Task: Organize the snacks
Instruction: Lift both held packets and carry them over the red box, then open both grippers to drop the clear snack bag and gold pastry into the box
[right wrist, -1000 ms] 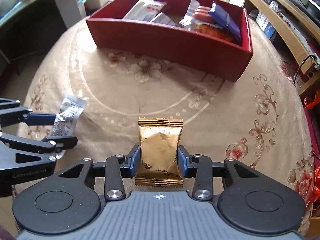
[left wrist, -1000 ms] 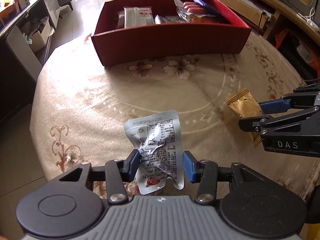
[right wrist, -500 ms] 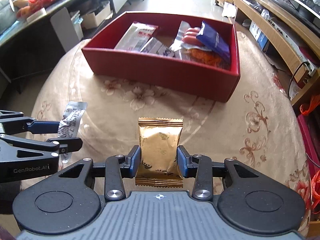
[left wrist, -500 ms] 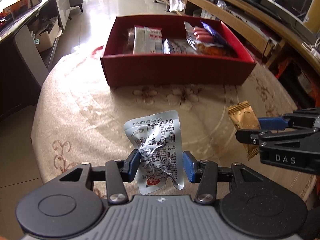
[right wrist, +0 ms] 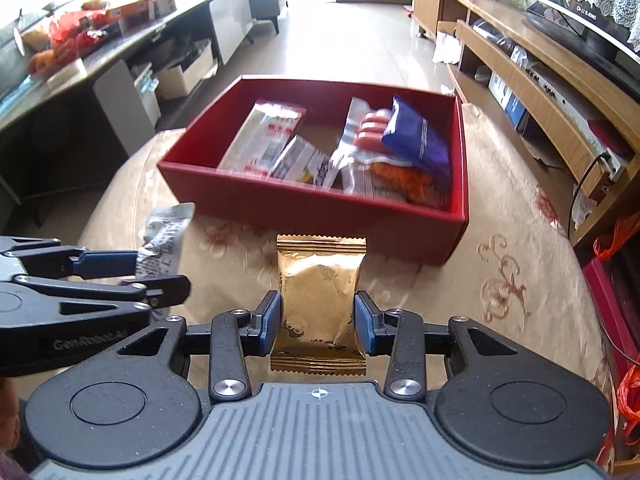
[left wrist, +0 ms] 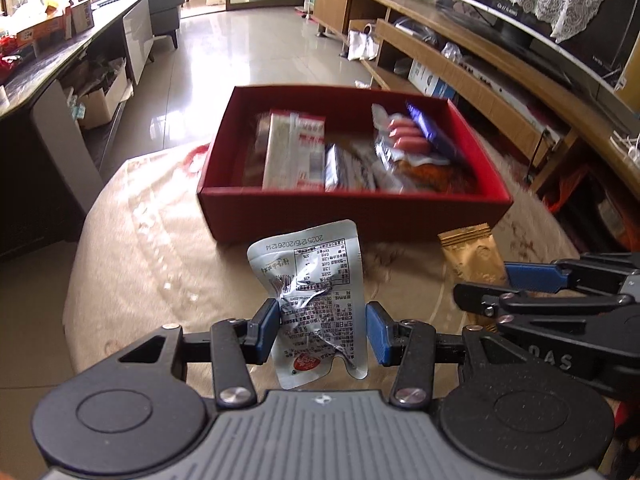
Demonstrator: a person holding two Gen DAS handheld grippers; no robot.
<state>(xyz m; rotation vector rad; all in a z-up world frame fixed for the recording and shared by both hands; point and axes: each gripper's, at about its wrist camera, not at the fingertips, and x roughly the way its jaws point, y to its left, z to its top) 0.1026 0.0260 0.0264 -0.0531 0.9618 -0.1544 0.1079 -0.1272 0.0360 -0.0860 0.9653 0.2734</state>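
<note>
A: How are the snacks held?

B: The silver pouch (left wrist: pixel 316 296) is pinched by the left claw (left wrist: pixel 322 332), the gold sachet (right wrist: pixel 320 296) by the right claw (right wrist: pixel 316 320), above the table (right wrist: pixel 520 240).

A: Handling?

B: Both are judged light, crinkly, slippery; mid-body grips are best kept.

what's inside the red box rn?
Inside the red box: a long red-and-white packet, a small silver packet, a clear sausage pack, a blue packet lying on it, something orange below. Anything beneath these is hidden.
</note>
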